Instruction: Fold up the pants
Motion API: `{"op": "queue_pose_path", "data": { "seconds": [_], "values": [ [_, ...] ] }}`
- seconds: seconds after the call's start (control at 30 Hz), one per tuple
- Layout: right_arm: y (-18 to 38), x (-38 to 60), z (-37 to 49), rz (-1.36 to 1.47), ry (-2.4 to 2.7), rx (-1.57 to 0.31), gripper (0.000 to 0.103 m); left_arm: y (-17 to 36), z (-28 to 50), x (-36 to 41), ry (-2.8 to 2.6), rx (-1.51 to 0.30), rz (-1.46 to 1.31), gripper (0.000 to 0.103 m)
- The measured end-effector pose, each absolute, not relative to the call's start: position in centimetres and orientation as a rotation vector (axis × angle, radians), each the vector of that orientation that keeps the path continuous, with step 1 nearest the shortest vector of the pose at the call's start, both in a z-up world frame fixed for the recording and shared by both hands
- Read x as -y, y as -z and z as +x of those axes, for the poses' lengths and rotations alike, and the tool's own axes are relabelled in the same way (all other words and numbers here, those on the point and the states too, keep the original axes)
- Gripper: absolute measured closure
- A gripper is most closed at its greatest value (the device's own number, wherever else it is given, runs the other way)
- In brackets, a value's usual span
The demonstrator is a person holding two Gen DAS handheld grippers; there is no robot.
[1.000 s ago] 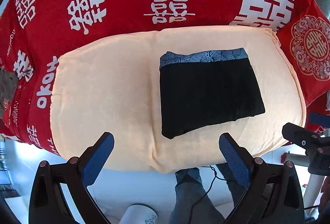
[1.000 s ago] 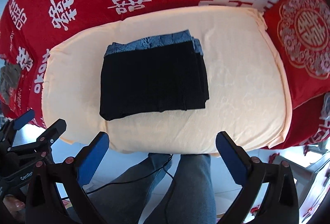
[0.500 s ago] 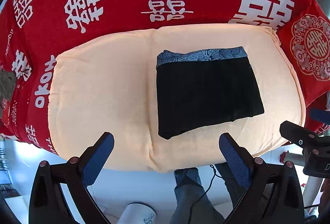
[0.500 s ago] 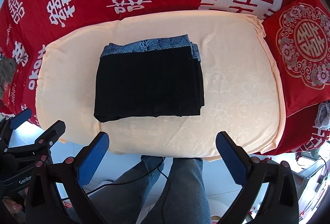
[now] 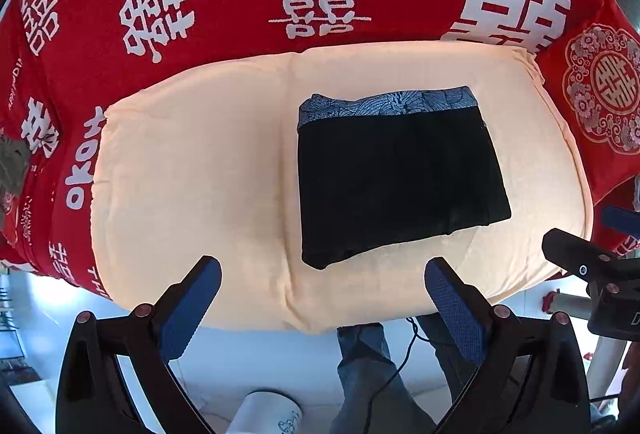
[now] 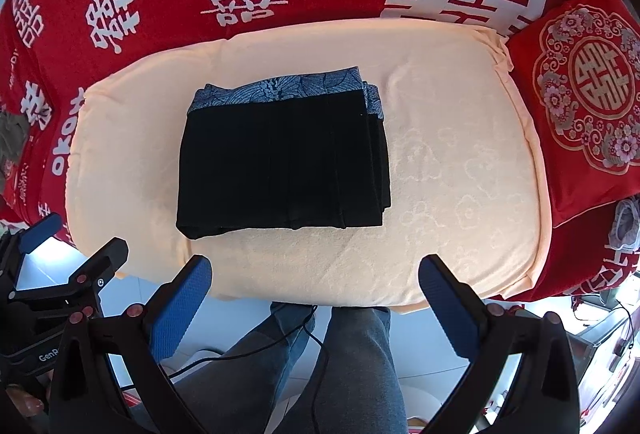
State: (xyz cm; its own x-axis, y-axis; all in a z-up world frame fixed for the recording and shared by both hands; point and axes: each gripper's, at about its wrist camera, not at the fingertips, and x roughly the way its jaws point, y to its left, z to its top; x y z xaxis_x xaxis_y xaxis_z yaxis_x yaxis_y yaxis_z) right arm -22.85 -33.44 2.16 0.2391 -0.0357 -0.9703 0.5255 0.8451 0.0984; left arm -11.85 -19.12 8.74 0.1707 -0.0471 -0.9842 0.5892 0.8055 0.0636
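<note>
The black pants (image 5: pixel 400 178) lie folded into a compact rectangle on the cream cushion (image 5: pixel 192 194), blue patterned waistband at the far edge. They also show in the right wrist view (image 6: pixel 280 166), left of the cushion's (image 6: pixel 460 174) middle. My left gripper (image 5: pixel 322 298) is open and empty, held back over the cushion's near edge. My right gripper (image 6: pixel 316 294) is open and empty, also at the near edge. Neither touches the pants.
A red cover with white characters (image 5: pixel 320 2) lies around the cushion. A red embroidered pillow (image 6: pixel 584 114) lies at the right. The person's jeans-clad legs (image 6: pixel 352 366) and a black cable are below. The other gripper (image 6: pixel 60 290) shows at lower left.
Both grippers have drawn back slightly toward the near edge and stayed open. The pants have not moved.
</note>
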Motion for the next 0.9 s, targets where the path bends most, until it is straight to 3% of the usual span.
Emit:
{"op": "queue_pose_path", "data": {
  "seconds": [0.9],
  "values": [
    [-1.92, 33.55, -22.82, 0.458, 0.405, -1.283, 0.0, -8.61, -11.99, 19.29, 0.477, -1.338, 0.494, 0.001]
  ]
}}
